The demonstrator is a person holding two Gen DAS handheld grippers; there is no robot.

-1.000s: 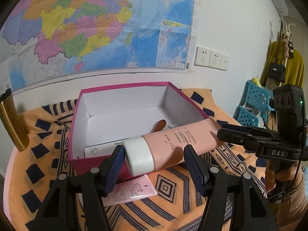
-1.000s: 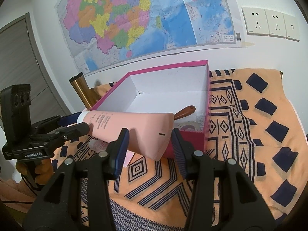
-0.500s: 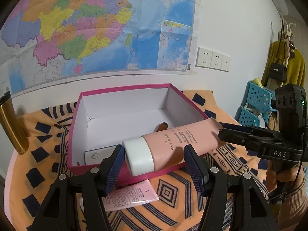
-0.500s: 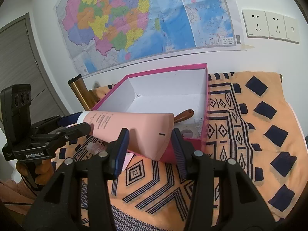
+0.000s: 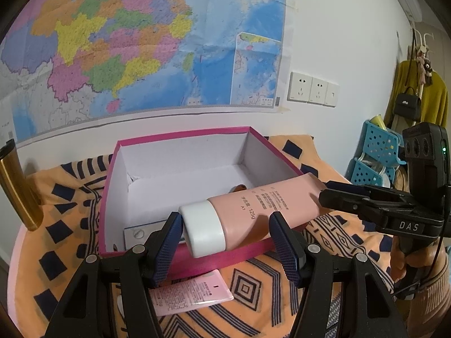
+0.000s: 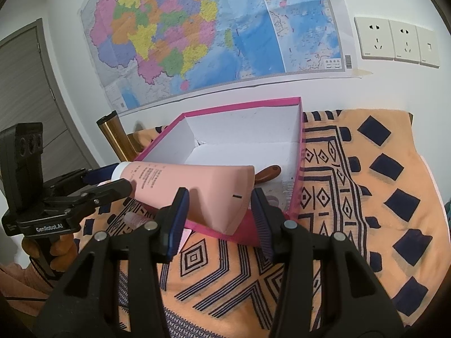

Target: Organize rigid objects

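A large pink tube [image 5: 262, 205] with a white cap [image 5: 201, 231] is held level above the front edge of a pink box [image 5: 157, 138]. My left gripper [image 5: 225, 242] is shut on its cap end. My right gripper [image 6: 217, 214] is shut on its flat crimped end [image 6: 225, 197]. The box has white inner walls and holds a brown wooden handle [image 6: 267, 173] and a flat white item [image 5: 141, 232]. A small pink sachet [image 5: 191, 293] lies on the cloth in front of the box.
The box stands on an orange patterned cloth [image 6: 366, 197]. A gold cylinder [image 5: 17, 188] stands at the left. A map [image 5: 141, 42] and wall sockets [image 5: 313, 88] are behind. Blue baskets [image 5: 375, 155] stand at the right.
Both grippers and the tube have risen slightly; the box sits lower and farther in both views. The grip on the tube is unchanged.
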